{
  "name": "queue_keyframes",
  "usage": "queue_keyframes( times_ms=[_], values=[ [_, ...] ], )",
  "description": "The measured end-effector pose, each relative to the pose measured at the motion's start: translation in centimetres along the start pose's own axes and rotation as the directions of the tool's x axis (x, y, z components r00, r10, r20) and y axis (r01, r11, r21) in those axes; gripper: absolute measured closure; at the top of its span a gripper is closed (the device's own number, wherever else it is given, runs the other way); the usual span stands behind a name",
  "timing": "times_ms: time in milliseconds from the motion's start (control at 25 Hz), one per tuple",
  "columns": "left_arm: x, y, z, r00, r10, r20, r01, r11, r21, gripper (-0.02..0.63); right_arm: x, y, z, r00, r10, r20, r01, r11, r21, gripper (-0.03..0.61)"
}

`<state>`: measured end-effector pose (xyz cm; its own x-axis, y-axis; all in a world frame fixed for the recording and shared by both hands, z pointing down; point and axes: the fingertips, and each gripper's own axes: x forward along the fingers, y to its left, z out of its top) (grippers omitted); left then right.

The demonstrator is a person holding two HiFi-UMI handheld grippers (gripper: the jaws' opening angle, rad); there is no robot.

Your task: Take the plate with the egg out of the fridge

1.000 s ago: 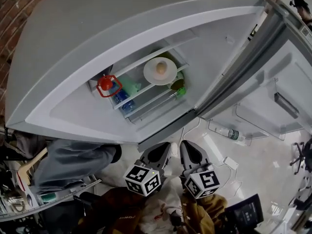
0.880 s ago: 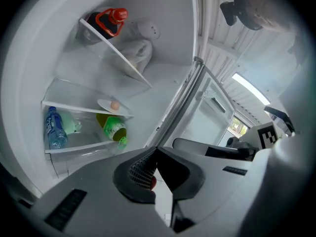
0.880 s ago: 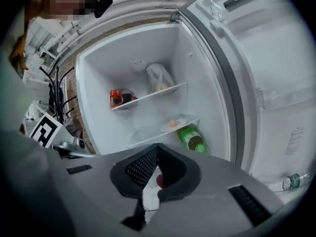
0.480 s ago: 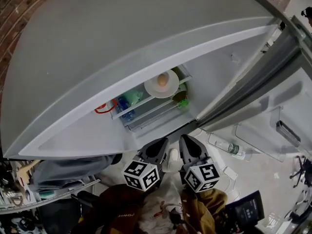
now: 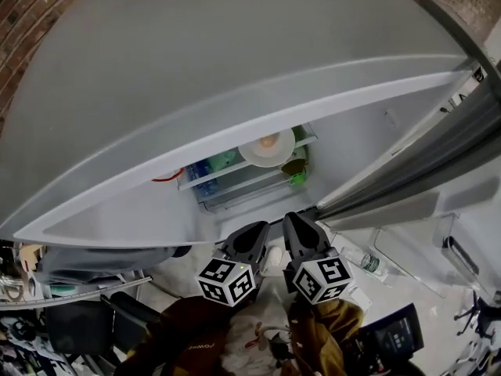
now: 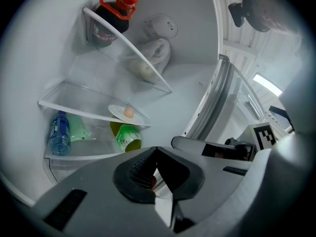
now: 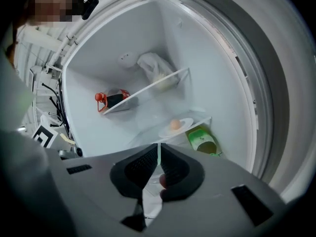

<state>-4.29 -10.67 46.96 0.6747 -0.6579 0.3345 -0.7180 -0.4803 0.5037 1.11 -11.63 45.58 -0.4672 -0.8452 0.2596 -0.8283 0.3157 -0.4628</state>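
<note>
A white plate (image 5: pixel 267 147) with a brown egg (image 5: pixel 268 140) sits on a glass shelf (image 6: pixel 74 106) deep in the open fridge. In the left gripper view the plate (image 6: pixel 127 115) and egg (image 6: pixel 128 112) lie ahead and a little left of my left gripper (image 6: pixel 156 149). Its jaws meet at the tip, holding nothing. From the right gripper view the plate (image 7: pixel 177 128) and egg (image 7: pixel 174 125) show just above my right gripper (image 7: pixel 158 147), also shut and empty. Both grippers (image 5: pixel 252 237) (image 5: pixel 300 229) hover side by side in front of the fridge, short of the shelves.
A green bottle (image 6: pixel 127 136) and a blue water bottle (image 6: pixel 58 135) lie under the plate's shelf. A red-capped dark bottle (image 6: pixel 111 16) and a white bag (image 6: pixel 150 58) sit on the upper shelf. The open door (image 5: pixel 423 178) stands right, with a water bottle (image 5: pixel 366 263) in its rack.
The head view has shifted, so the fridge's top edge now hides more of the shelves and nearly all of the red-capped bottle. Both grippers stay shut in about the same place.
</note>
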Motion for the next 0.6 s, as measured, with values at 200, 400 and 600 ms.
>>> queue_keyframes(
  times_ms=[200,400,600],
  values=[
    [0.3,-0.1,0.4,0.999,0.033,0.022,-0.033,0.999,-0.012,0.605,1.2,-0.5,0.2,0.999,0.039,-0.016,-0.038,0.997,0.065,0.572],
    [0.4,-0.1,0.7,0.999,0.045,0.029,-0.044,0.999,-0.010,0.605,2.3,-0.8,0.2,0.998,0.056,-0.014,-0.054,0.992,0.112,0.572],
    [0.5,0.2,1.1,0.998,0.052,0.029,-0.052,0.999,-0.004,0.605,3.1,-1.0,0.6,0.998,0.056,-0.002,-0.056,0.989,0.137,0.572]
  ],
)
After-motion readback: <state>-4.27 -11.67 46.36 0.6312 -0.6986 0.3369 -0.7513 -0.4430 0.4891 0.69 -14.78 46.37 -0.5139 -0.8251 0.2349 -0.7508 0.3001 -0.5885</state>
